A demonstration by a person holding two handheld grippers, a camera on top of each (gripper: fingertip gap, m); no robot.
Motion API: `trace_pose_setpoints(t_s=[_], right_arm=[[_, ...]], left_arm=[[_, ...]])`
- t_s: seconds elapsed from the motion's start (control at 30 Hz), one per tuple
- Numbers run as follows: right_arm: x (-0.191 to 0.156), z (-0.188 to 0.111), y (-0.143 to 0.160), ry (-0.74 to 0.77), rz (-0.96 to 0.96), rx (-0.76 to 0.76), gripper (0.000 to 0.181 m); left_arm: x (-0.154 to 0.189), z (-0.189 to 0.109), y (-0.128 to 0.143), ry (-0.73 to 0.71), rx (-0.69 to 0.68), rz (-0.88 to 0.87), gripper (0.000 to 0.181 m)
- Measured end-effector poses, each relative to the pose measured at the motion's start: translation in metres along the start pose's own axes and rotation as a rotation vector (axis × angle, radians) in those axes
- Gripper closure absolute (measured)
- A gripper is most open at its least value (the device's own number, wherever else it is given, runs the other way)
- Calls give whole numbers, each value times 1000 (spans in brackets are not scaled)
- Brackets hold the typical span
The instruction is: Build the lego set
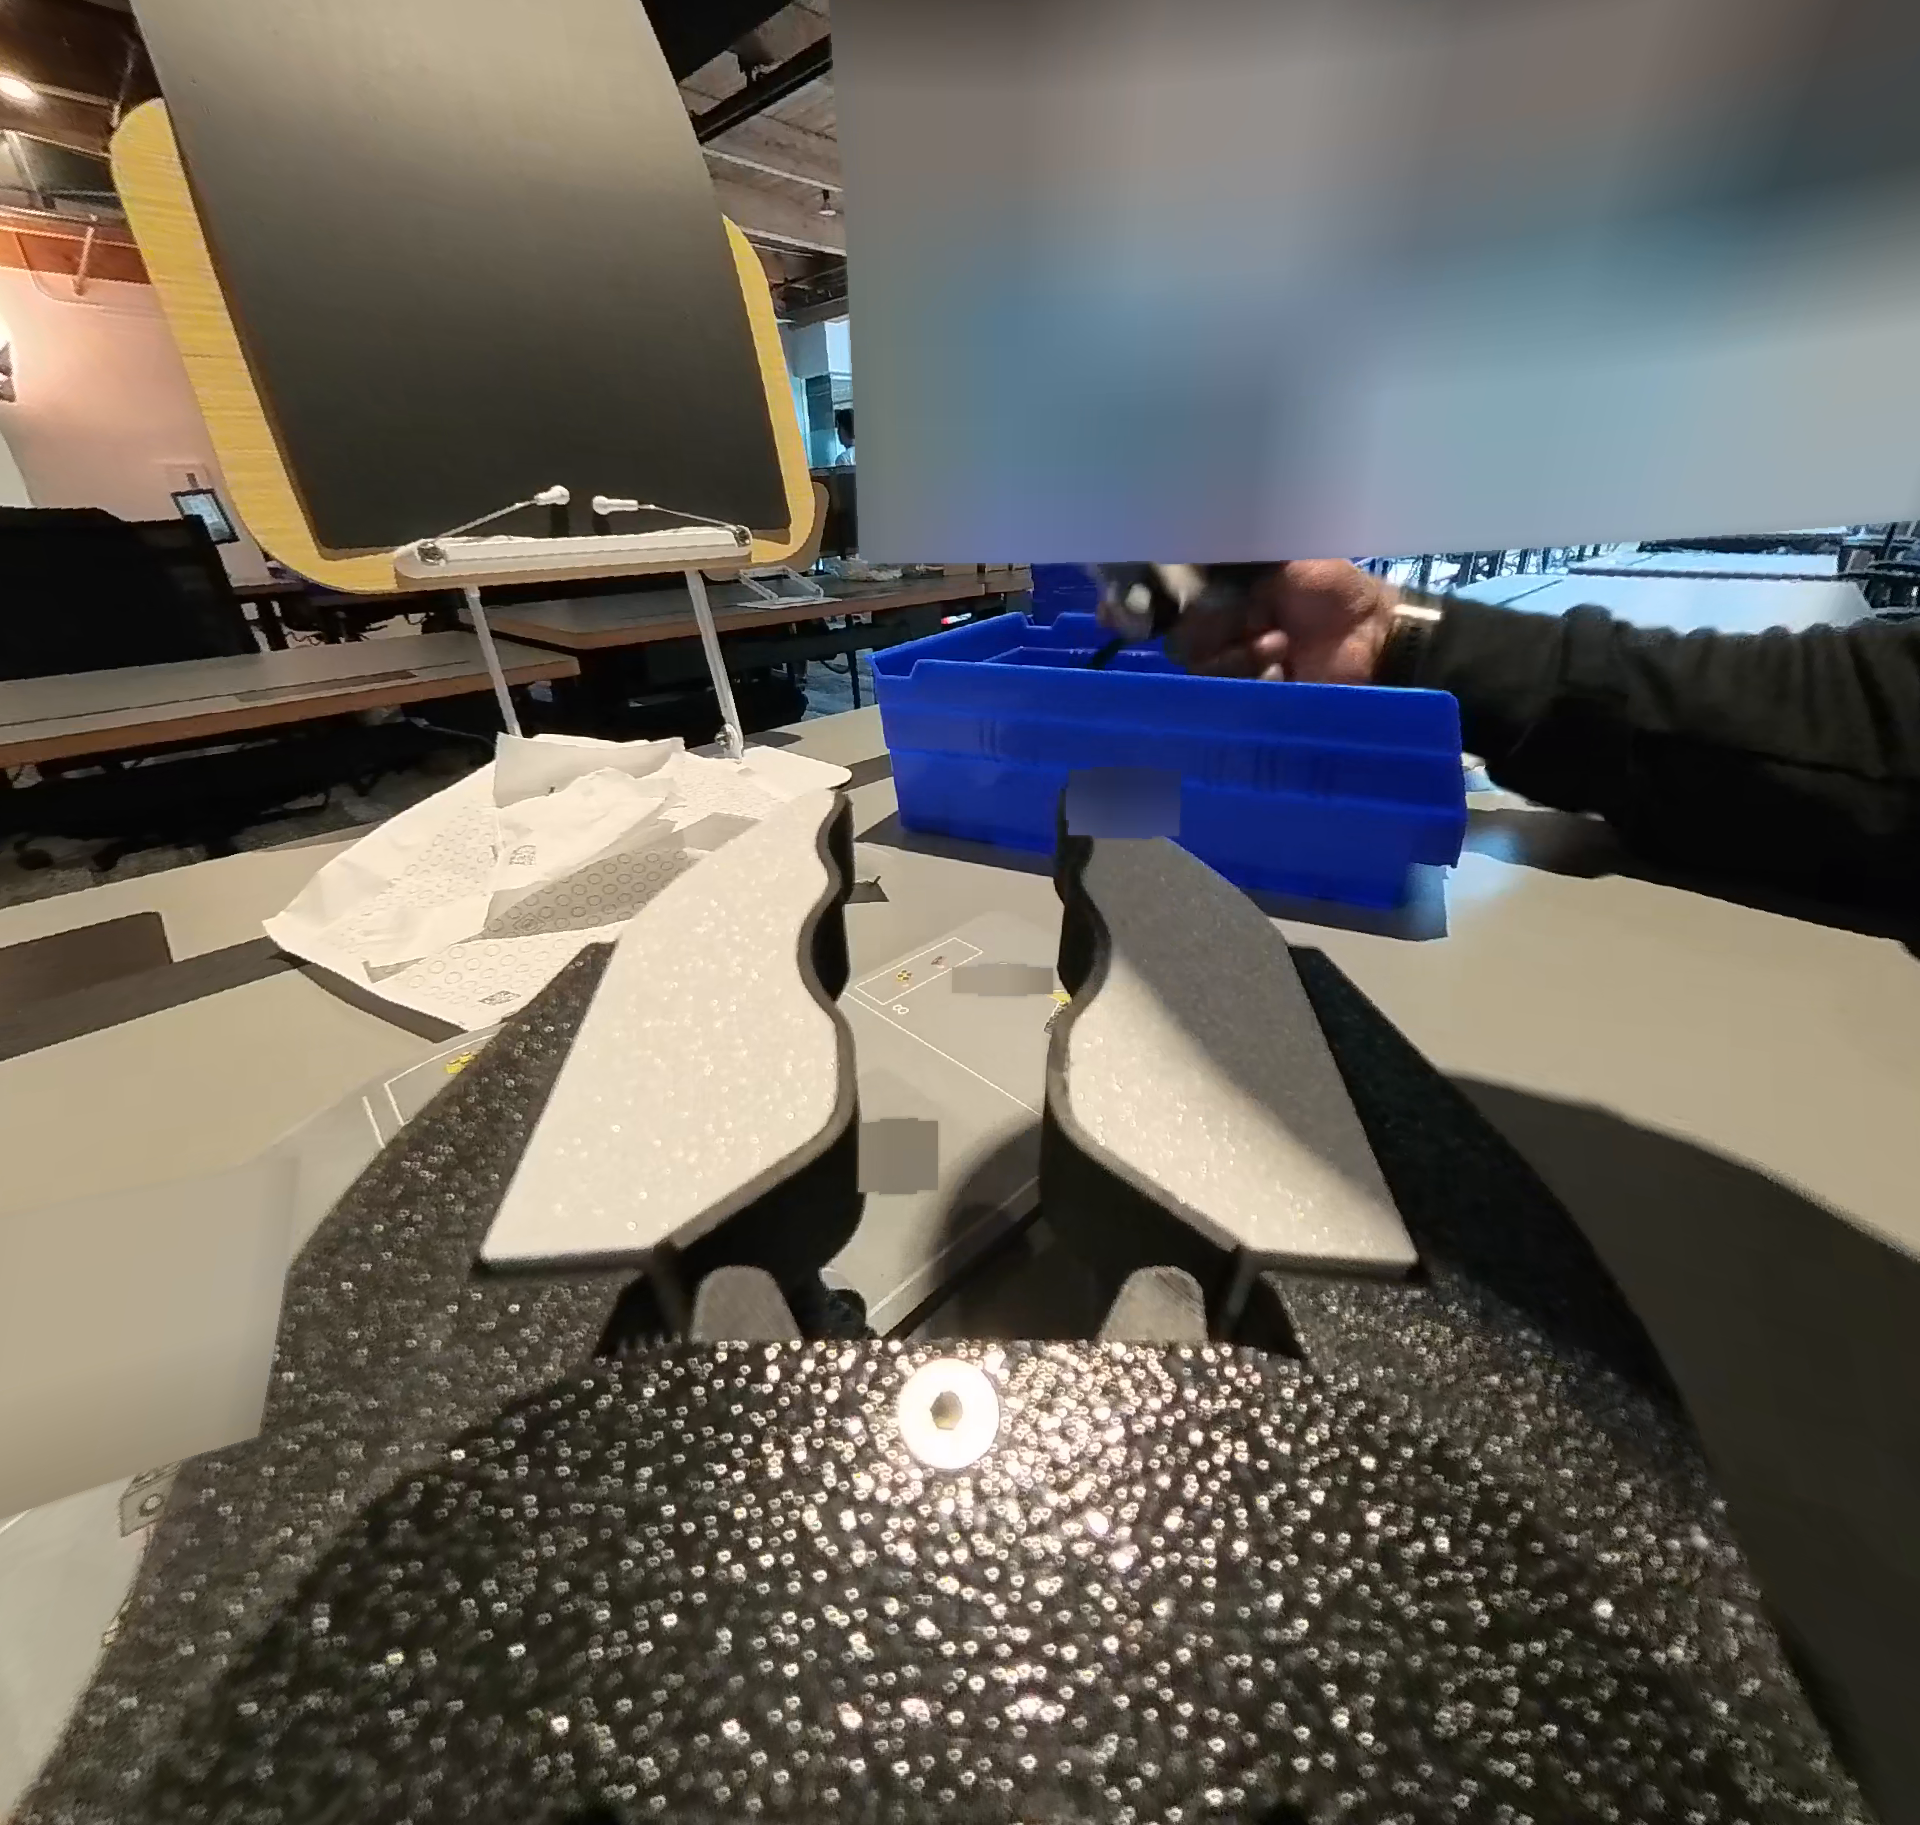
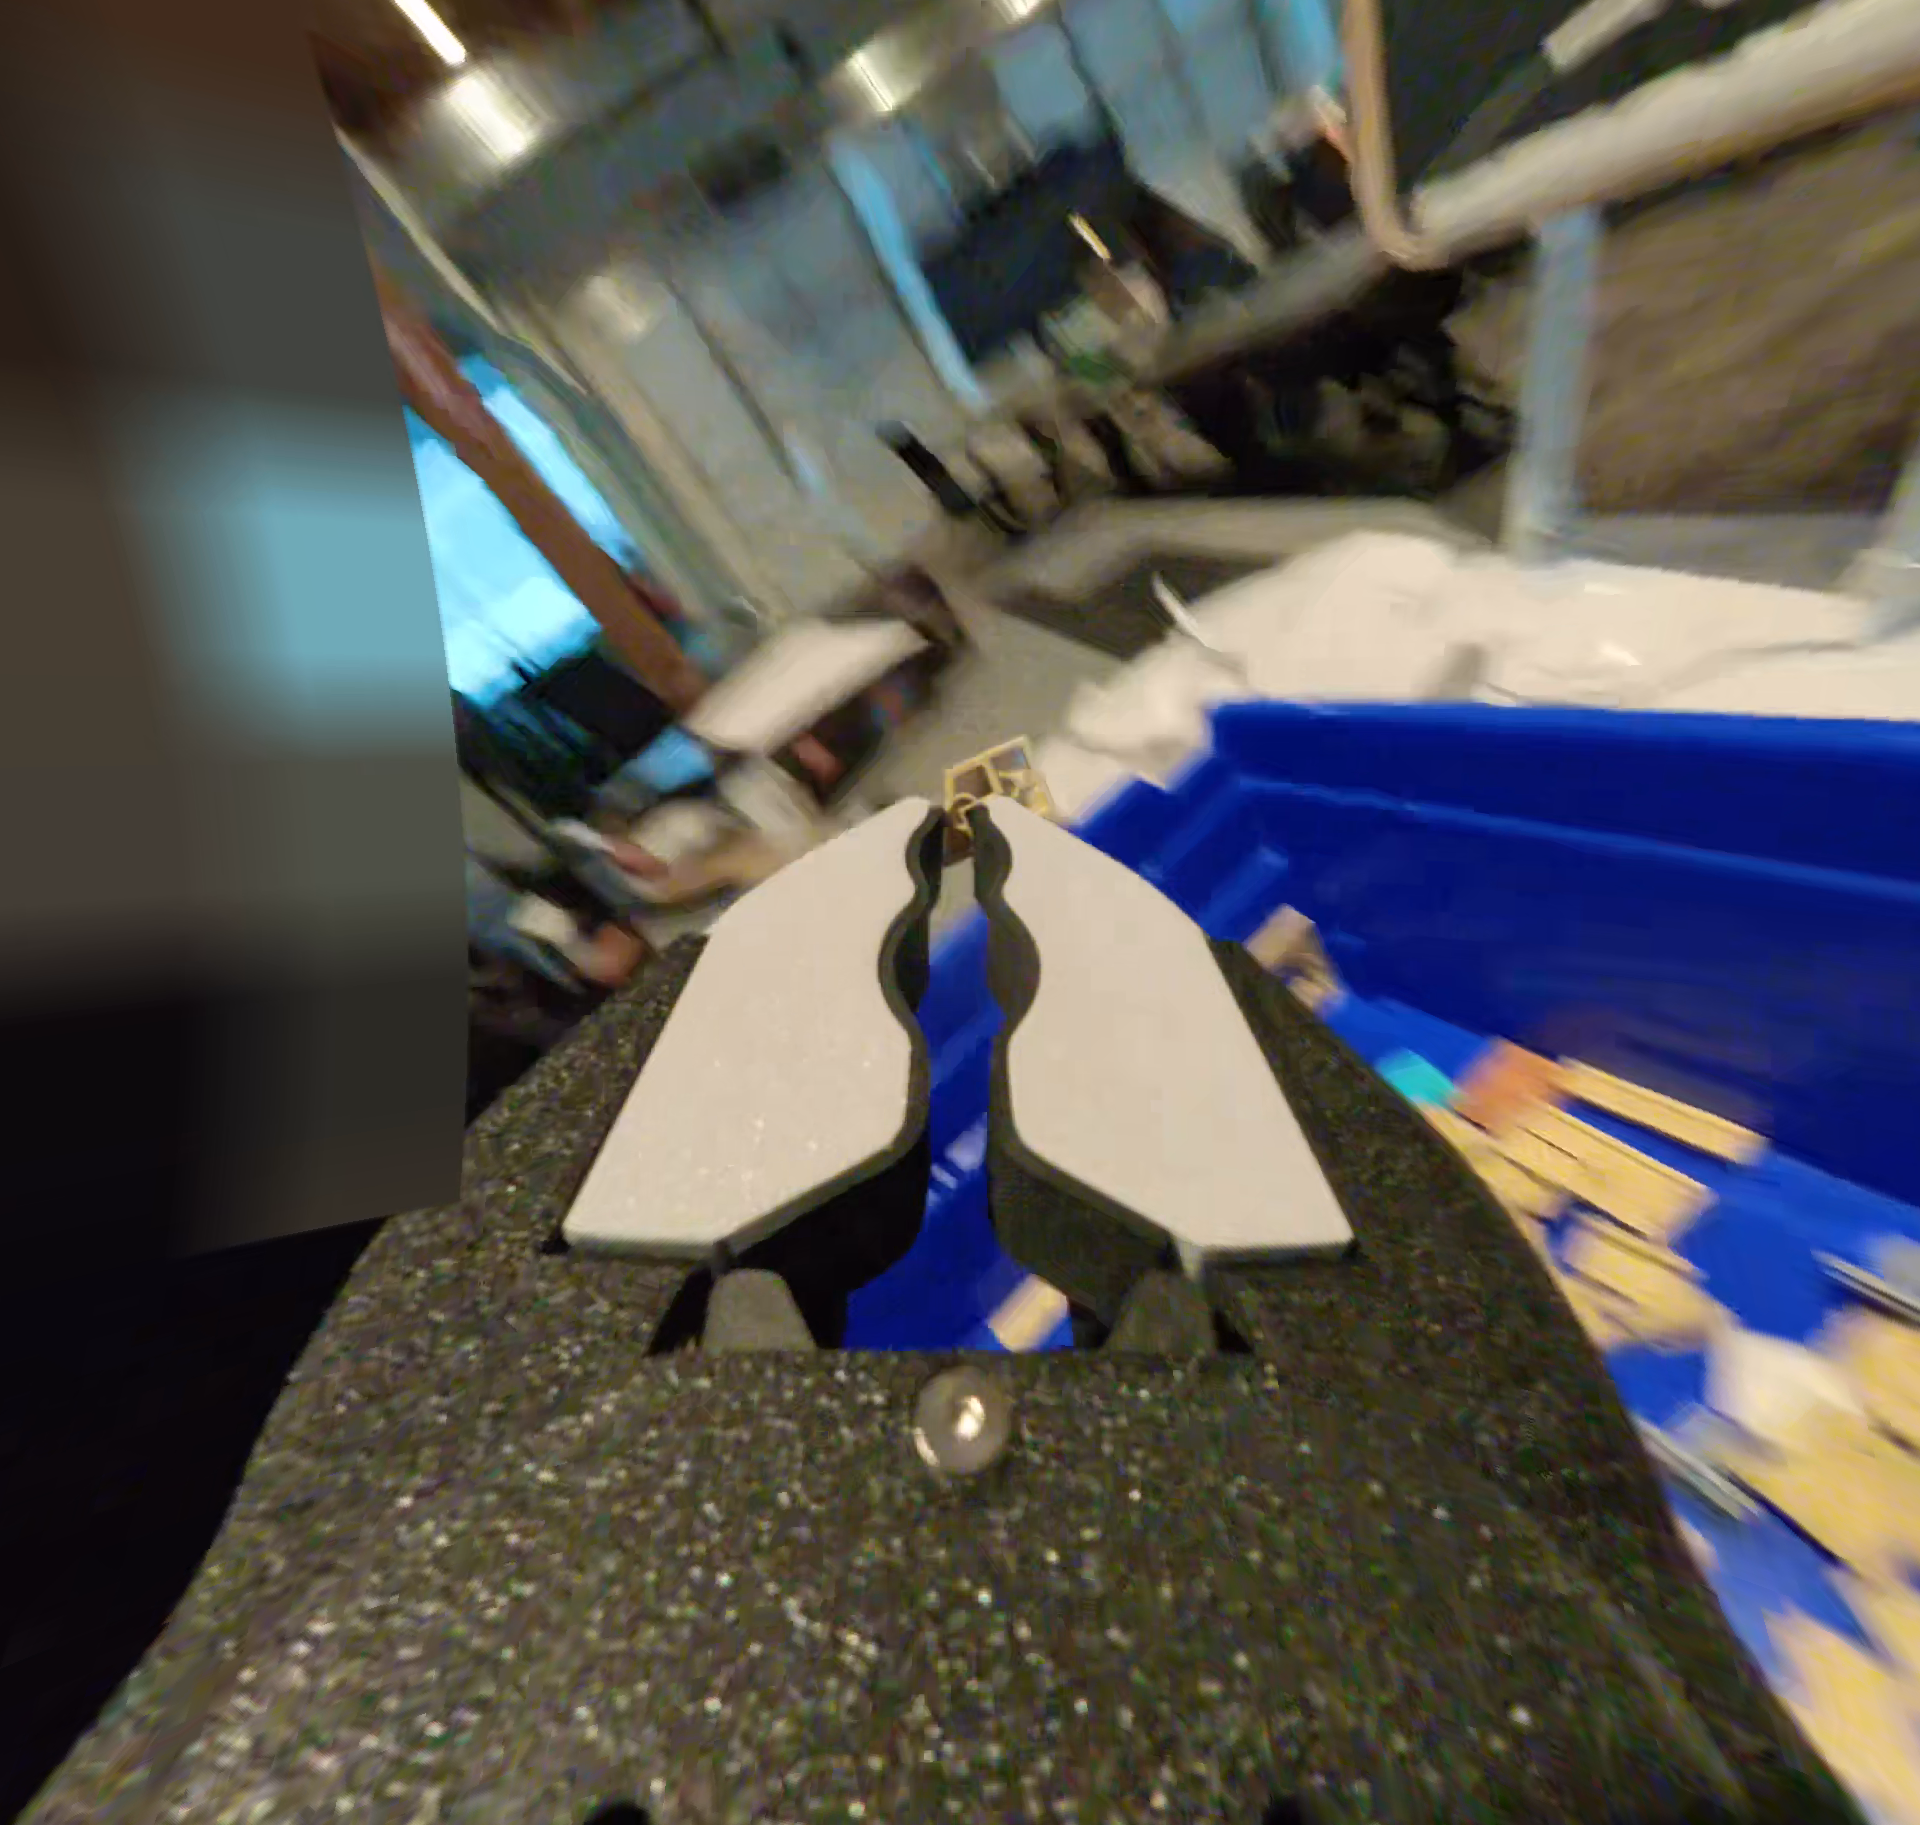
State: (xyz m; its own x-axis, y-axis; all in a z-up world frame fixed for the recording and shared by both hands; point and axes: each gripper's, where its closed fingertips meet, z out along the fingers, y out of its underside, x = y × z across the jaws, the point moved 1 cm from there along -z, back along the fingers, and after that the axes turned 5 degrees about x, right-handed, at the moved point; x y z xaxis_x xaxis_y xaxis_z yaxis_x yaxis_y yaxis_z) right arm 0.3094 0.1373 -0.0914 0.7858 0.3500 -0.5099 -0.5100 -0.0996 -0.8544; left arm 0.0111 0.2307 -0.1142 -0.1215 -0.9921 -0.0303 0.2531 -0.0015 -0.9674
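The left gripper (image 1: 951, 861) hovers low over the table (image 1: 1558, 996), jaws spread and empty, likely waiting to receive. Beyond it the right gripper (image 2: 961, 819) pinches a small tan lego piece (image 2: 992, 776) (just above the blue bin (image 2: 1558, 788)), apparently to carry it.

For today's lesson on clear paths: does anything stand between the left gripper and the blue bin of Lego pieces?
Nothing visible does. The left gripper is open and empty above the grey table, and only bare tabletop lies ahead to the blue bin. The crumpled white paper bags lie off to the left.
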Motion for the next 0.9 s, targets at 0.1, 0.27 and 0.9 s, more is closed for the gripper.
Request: trace_pose_setpoints(t_s=[0.1,0.27,0.9], right_arm=[[13,0,31,191,-234,-313,177],[23,-7,87,273,-412,-725,176],[49,-7,84,383,-538,-673,162]], left_arm=[[2,0,1,7,-6,15,145],[5,2,3,15,-21,30,145],[5,3,4,12,-35,36,145]])
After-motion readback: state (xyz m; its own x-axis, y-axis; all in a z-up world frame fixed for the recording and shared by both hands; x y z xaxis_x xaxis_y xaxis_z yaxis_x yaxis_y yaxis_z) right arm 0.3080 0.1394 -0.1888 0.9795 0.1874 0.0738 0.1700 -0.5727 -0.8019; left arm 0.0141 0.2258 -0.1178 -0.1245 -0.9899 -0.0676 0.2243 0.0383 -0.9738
